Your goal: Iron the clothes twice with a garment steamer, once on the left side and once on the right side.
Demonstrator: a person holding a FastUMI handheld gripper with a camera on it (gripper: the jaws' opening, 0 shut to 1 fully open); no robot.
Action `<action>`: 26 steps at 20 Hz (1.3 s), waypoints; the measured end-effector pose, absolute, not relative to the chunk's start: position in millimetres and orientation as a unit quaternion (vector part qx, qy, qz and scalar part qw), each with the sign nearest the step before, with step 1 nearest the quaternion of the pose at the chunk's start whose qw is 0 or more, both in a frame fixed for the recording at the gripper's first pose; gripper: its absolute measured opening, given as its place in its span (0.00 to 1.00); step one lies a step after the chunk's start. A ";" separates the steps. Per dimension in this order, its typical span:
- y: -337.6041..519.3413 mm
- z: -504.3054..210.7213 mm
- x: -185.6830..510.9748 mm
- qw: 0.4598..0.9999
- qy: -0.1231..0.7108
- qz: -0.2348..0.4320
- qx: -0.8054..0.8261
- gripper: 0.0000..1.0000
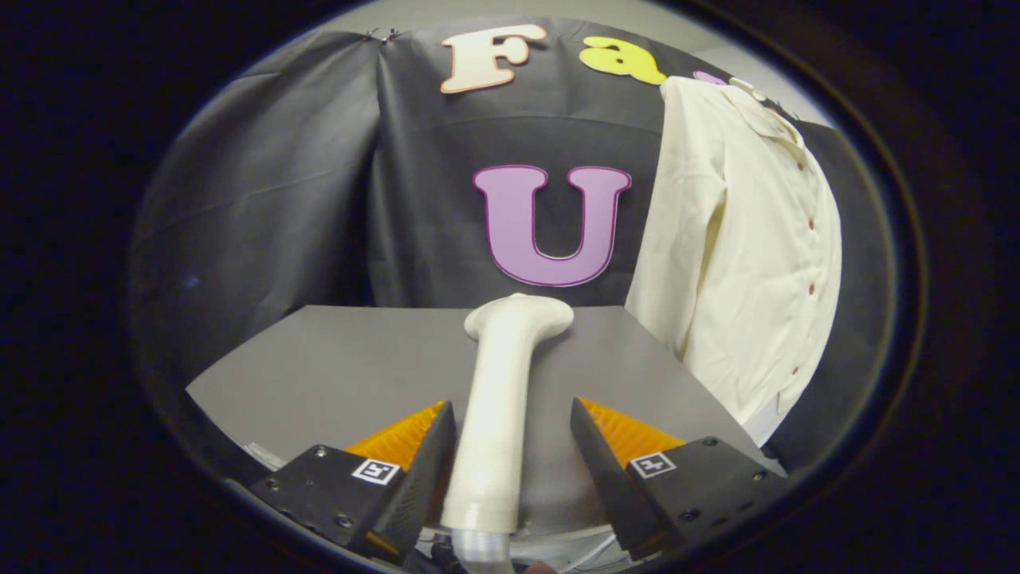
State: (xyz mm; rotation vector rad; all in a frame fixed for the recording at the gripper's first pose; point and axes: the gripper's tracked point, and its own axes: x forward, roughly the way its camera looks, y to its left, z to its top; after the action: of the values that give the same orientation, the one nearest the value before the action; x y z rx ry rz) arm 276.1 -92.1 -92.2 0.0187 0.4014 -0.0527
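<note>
Two fingers (430, 470) straddle steamer (502, 399) | tool (514, 446) open | shirt (741, 255) beyond, right

Steamer (504, 399) base & shirt (741, 255) hem cut off.

Light is dim and even, brightest on the shirt (741, 247). Fisheye bends lines around it. The fingers (414, 470) look soft.
</note>
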 end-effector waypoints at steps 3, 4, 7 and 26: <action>-85.9 -91.4 283.1 0.979 0.199 -0.014 0.031 0.79; -80.6 -90.2 283.5 0.980 0.198 -0.007 0.028 0.77; -76.5 -89.3 283.4 0.981 0.195 -0.012 0.003 0.58; -83.1 -25.4 233.7 0.999 0.032 0.018 0.019 0.34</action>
State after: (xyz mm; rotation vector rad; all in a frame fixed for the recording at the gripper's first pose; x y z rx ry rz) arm 233.7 -83.1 -25.4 0.0384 0.0643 0.0359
